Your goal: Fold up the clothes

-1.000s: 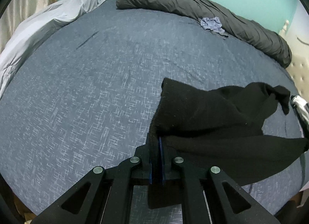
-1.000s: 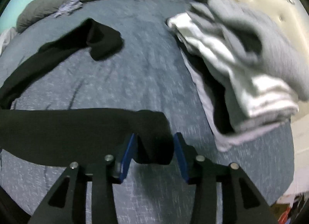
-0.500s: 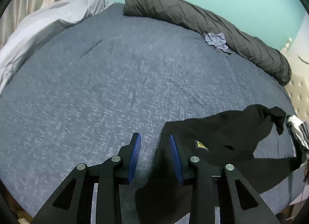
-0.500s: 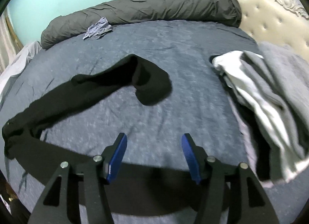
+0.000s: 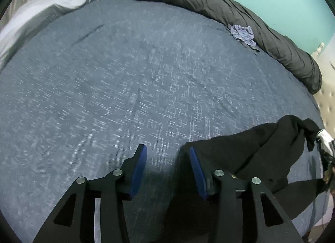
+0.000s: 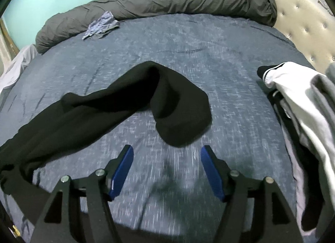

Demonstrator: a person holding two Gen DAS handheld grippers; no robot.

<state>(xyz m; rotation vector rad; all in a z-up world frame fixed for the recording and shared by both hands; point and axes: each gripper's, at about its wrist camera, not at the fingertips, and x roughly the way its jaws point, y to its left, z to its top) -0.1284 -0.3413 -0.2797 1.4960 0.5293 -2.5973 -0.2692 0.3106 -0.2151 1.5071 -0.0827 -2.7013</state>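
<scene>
Right wrist view: limp black garment (image 6: 129,104) on heathered blue bed (image 6: 230,58); both grippers' jaws opening, empty; far edge clear.

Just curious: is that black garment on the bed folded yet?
Not folded: the black garment lies loosely rumpled across the bed, one end doubled over.

No words, numbers or signs to read anywhere. Tiny yellow tag on black garment (image 5: 247,159) beside left gripper: too small and blurry to read. Nothing printed on bed (image 5: 125,85).
</scene>
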